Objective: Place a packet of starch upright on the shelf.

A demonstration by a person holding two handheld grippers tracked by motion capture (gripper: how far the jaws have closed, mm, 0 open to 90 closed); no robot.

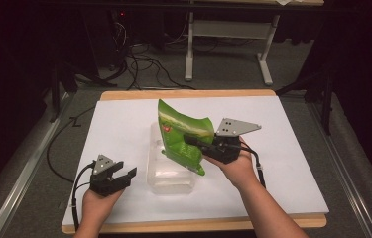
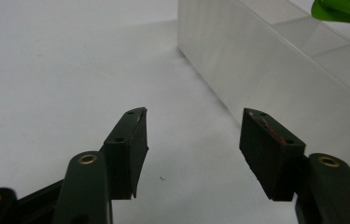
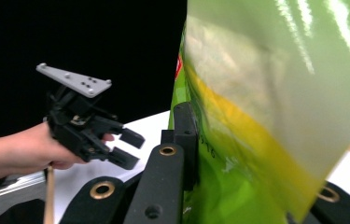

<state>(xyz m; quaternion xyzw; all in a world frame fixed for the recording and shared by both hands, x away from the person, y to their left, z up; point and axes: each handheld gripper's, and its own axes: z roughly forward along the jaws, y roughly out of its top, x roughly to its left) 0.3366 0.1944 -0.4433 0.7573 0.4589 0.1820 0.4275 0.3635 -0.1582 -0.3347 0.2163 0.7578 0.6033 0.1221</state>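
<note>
**A:** Where is the green bag (image 1: 183,136) just now?

**B:** Up off the worktop (image 1: 292,163), about the middle of it, held over the clear plastic box (image 1: 170,171). Its lower corner hangs above the box's right side; its top edge leans toward the far edge of the worktop.

**A:** And what has it?

**B:** The right gripper (image 1: 193,140). Its jaws are clenched on the bag's right-hand side, roughly halfway up. The gripper body and the hand lie to the right of the bag, toward the right edge, so the jaws come in level from that side.

**A:** Does the right gripper view agree?

**B:** Yes. One black jaw presses flat against the bag (image 3: 275,121) and the foil runs between the two jaws, rising well above them. The far jaw is mostly hidden behind the bag.

**A:** The other claw?

**B:** The left gripper (image 1: 124,175) sits low near the worktop's near left corner, jaws spread wide with nothing between them. It is just left of the box and well apart from the bag.

**A:** What does its own camera give?

**B:** Both pads parted over bare white surface, the box's wall (image 2: 256,65) running off on the right, and a sliver of the bag (image 2: 343,11) at the top right corner, above the box.

**A:** Is the bag touching the box?

**B:** I cannot tell; from the high view they overlap.
</note>
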